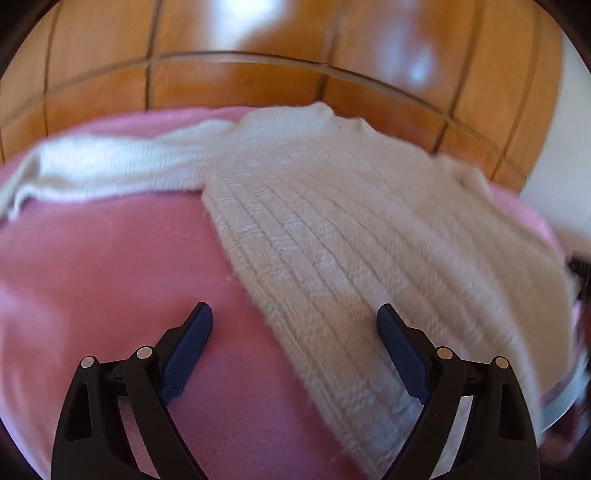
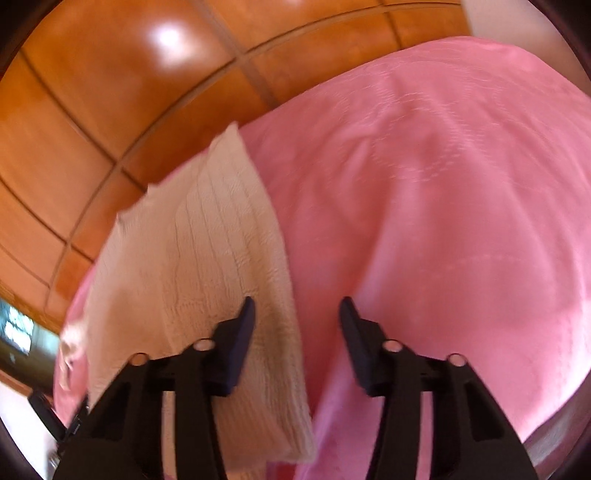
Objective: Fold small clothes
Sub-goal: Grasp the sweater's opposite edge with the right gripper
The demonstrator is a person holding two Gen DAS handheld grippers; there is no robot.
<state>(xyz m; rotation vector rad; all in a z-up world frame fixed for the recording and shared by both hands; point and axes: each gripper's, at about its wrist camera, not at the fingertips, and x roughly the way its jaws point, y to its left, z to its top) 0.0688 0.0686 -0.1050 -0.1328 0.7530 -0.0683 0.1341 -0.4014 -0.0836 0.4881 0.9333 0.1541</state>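
A cream ribbed knit sweater (image 1: 332, 229) lies on a pink cloth (image 1: 92, 277). One sleeve (image 1: 110, 166) stretches out to the left. My left gripper (image 1: 295, 317) is open and empty, hovering over the sweater's lower left edge, its right finger over the knit and its left finger over the pink cloth. In the right wrist view the sweater (image 2: 192, 258) lies at the left. My right gripper (image 2: 297, 310) is open and empty, straddling the sweater's right edge, above the pink cloth (image 2: 443, 221).
The pink cloth covers a surface that ends at a glossy orange tiled floor (image 1: 258, 33), also in the right wrist view (image 2: 92, 92). A white wall or panel (image 1: 569, 147) stands at the far right. Both views are motion-blurred.
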